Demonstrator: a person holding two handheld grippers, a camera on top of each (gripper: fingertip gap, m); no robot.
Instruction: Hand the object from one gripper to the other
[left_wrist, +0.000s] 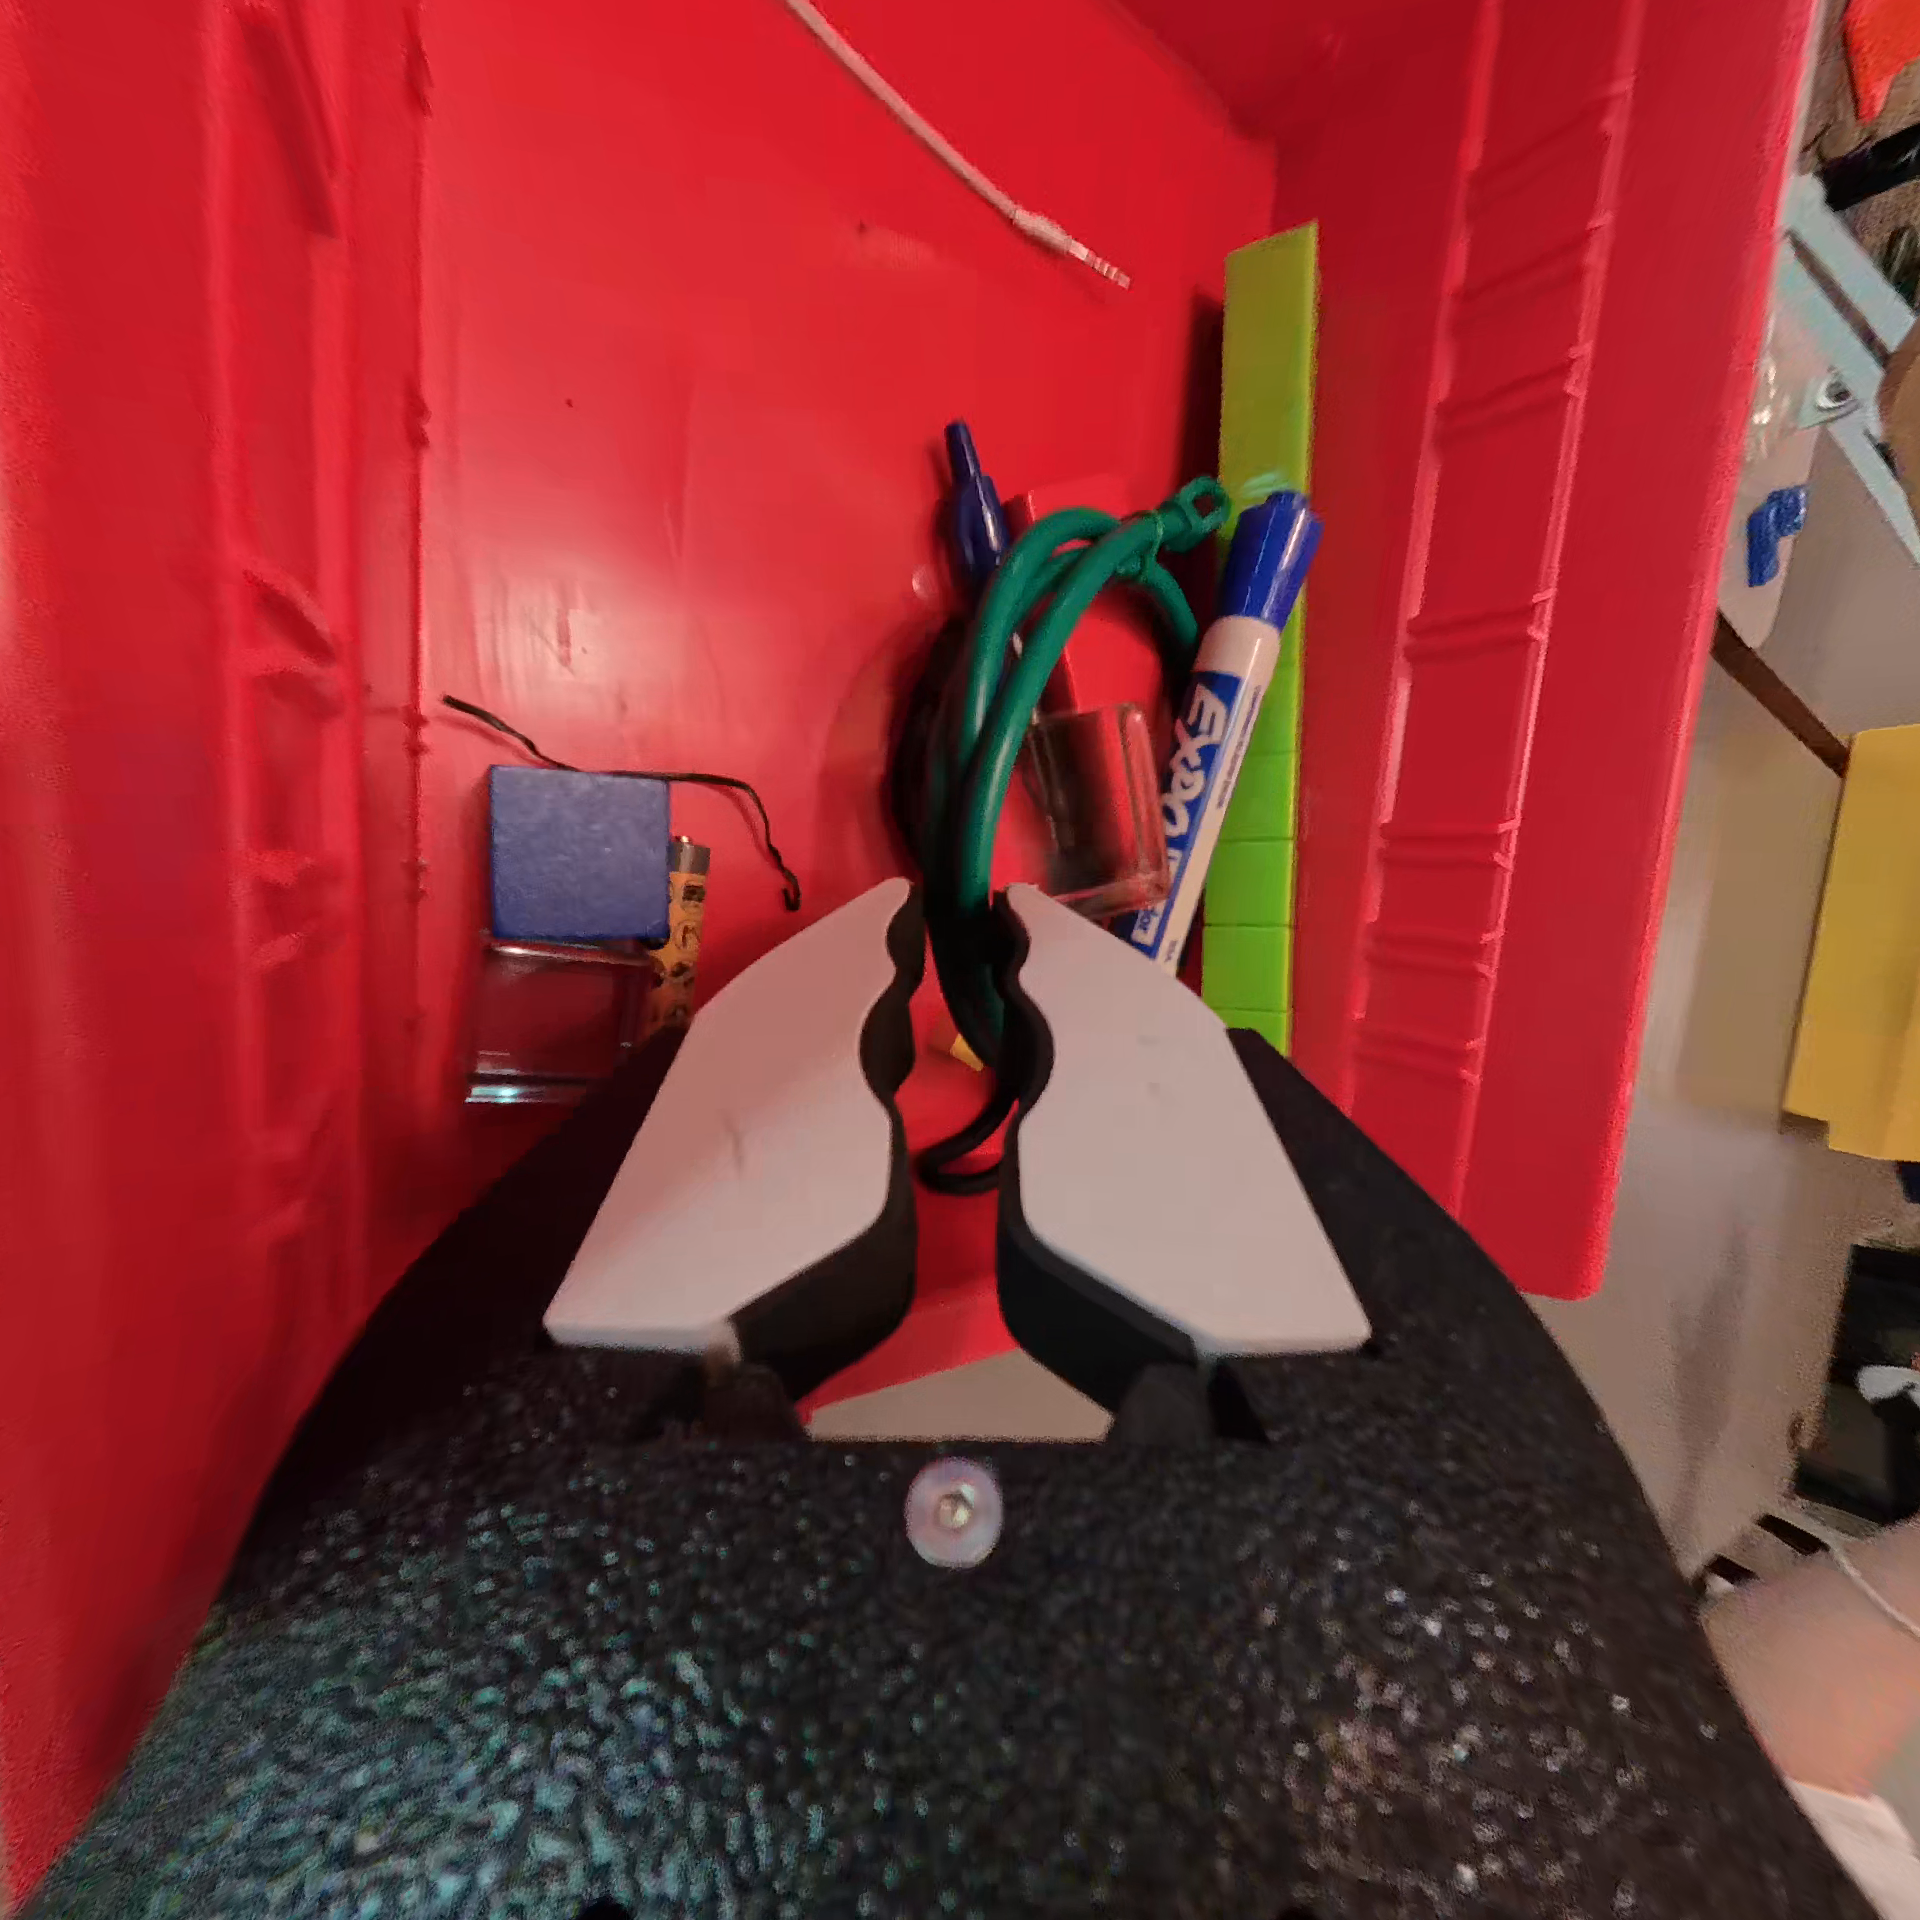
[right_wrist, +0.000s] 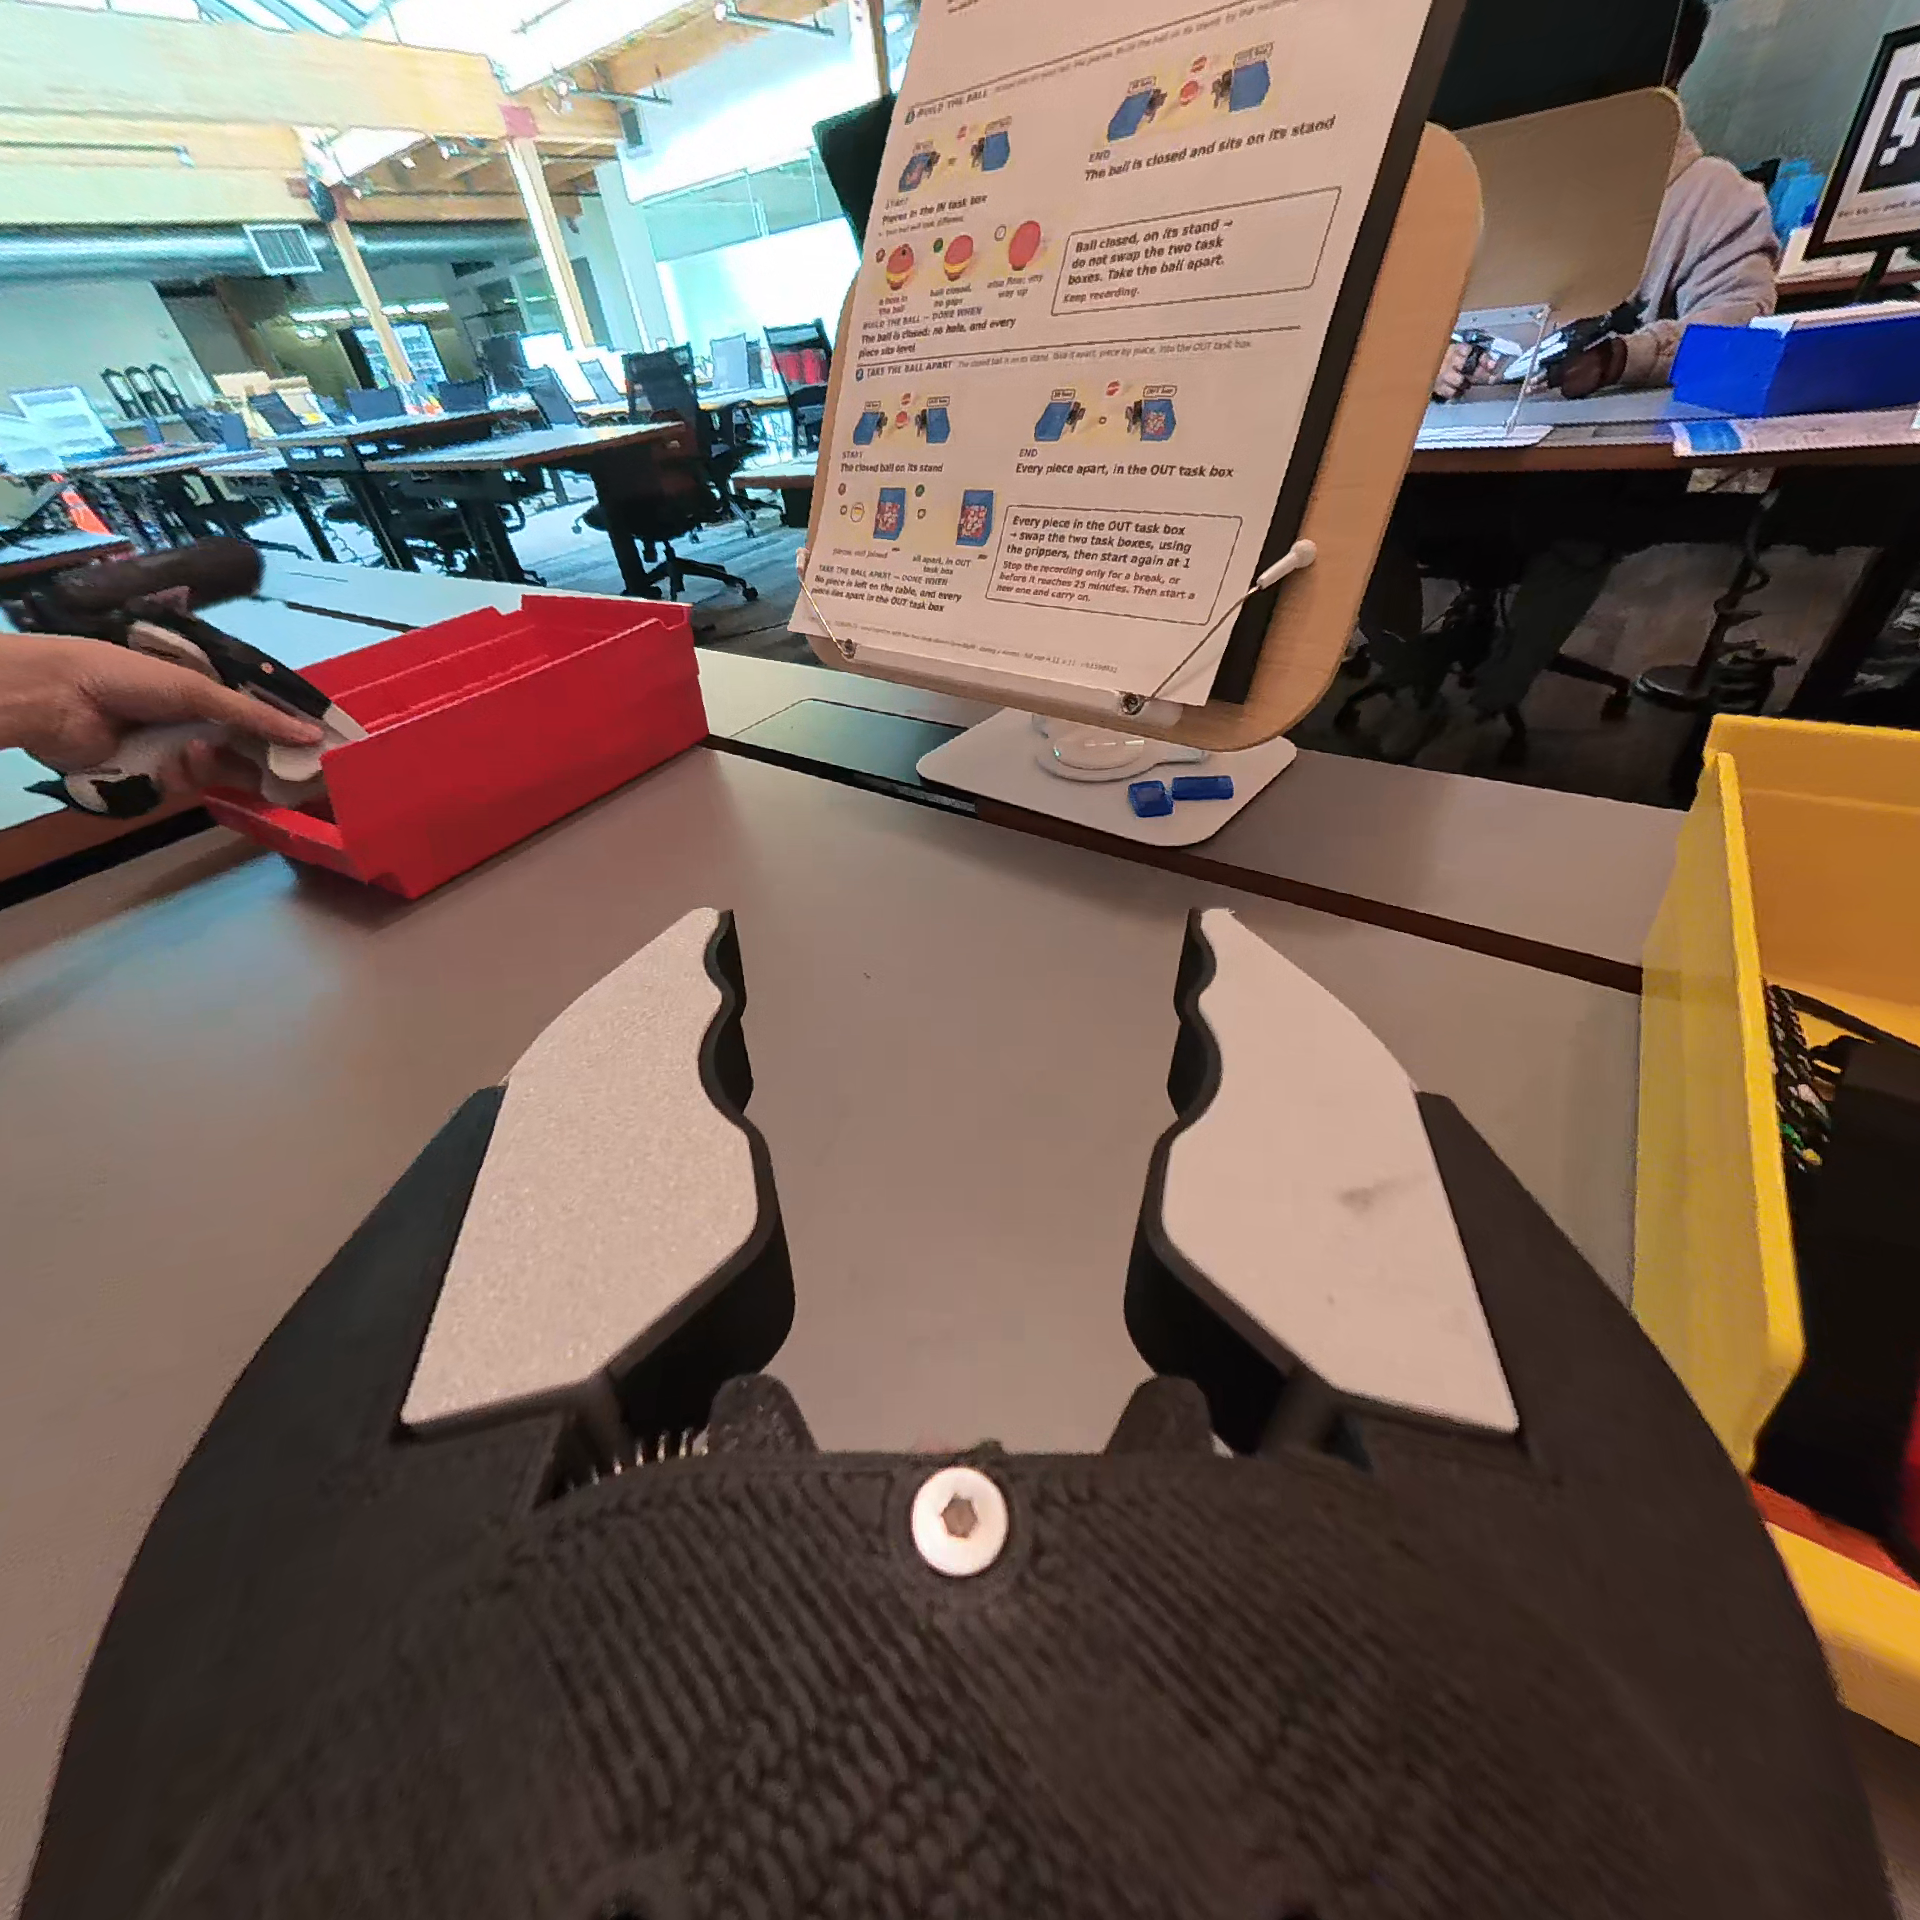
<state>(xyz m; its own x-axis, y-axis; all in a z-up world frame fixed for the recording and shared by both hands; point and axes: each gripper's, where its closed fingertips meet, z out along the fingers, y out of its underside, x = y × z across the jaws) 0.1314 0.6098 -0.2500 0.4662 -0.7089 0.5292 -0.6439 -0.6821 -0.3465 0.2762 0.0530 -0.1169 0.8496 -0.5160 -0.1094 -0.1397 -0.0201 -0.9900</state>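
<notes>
Stage: pickup, handover pending | left claw (left_wrist: 961, 914): pinching green cable (left_wrist: 1023, 665) inside red bin (left_wrist: 727, 416) | right claw (right_wrist: 961, 935): spread, empty, above worktop (right_wrist: 935, 862), well apart from bin

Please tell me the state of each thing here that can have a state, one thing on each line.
left tongs: inside the red bin, closed around the green cable.
right tongs: open, empty, above the table.
green cable: coiled, gripped at its lower loop.
blue marker: capped, leaning on the green strip.
red bin: open on top, resting on the table.
yellow bin: open on top, dark items inside.
</notes>
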